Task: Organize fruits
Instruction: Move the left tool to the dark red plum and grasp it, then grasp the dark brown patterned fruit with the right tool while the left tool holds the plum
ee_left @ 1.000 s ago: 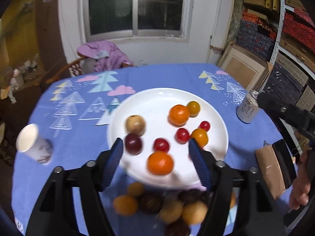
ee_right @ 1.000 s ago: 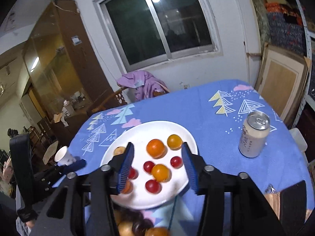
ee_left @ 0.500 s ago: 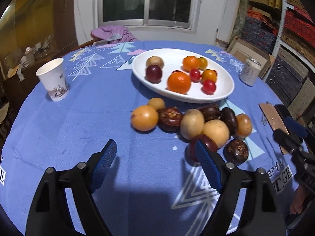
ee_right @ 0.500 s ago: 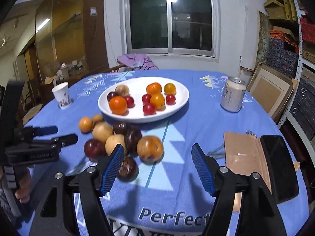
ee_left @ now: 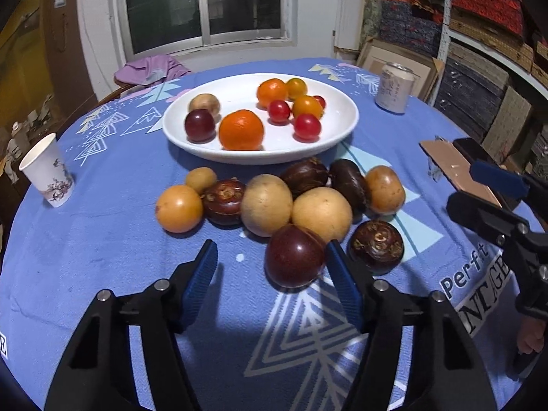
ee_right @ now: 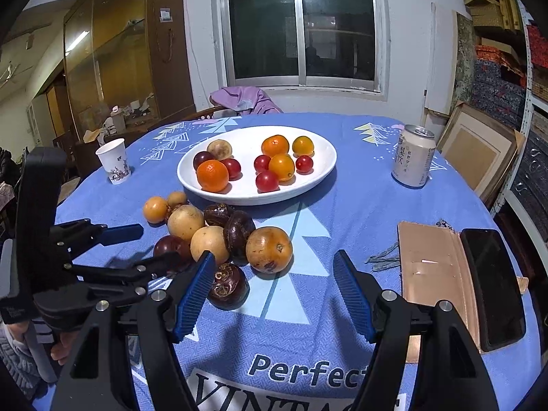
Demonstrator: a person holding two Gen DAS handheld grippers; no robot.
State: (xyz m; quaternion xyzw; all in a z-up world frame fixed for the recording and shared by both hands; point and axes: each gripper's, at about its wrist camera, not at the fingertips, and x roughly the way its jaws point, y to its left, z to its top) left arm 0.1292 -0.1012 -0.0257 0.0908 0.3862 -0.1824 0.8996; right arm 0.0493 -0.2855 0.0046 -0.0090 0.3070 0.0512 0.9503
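A white plate point(ee_left: 260, 158) point(ee_right: 260, 199) holds oranges, cherry tomatoes, a plum and a tan fruit. In front of it, tan, orange and dark brown fruits lie heaped on the blue cloth. My left gripper point(ee_left: 272, 269) point(ee_right: 159, 245) is low over the cloth and its jaws are closing. A dark red plum point(ee_left: 294, 256) point(ee_right: 171, 245) lies between them against the right pad, while the left pad stands clear of it. My right gripper point(ee_right: 272, 286) point(ee_left: 460, 185) is open and holds nothing. A dark brown fruit point(ee_right: 227, 285) rests by its left pad, and an orange-brown fruit point(ee_right: 269, 250) lies just ahead.
A paper cup point(ee_left: 48, 171) point(ee_right: 114, 166) stands at the left and a drink can point(ee_left: 394, 87) point(ee_right: 412, 157) at the right. A phone point(ee_right: 493, 284) lies on a copper case point(ee_right: 435, 270) near the right edge. A chair with purple cloth point(ee_right: 243, 99) stands behind.
Both grippers dropped from above the plate to the heap of fruit on the cloth. The left one then slid forward around the plum and narrowed; the right one widened, then stayed still.
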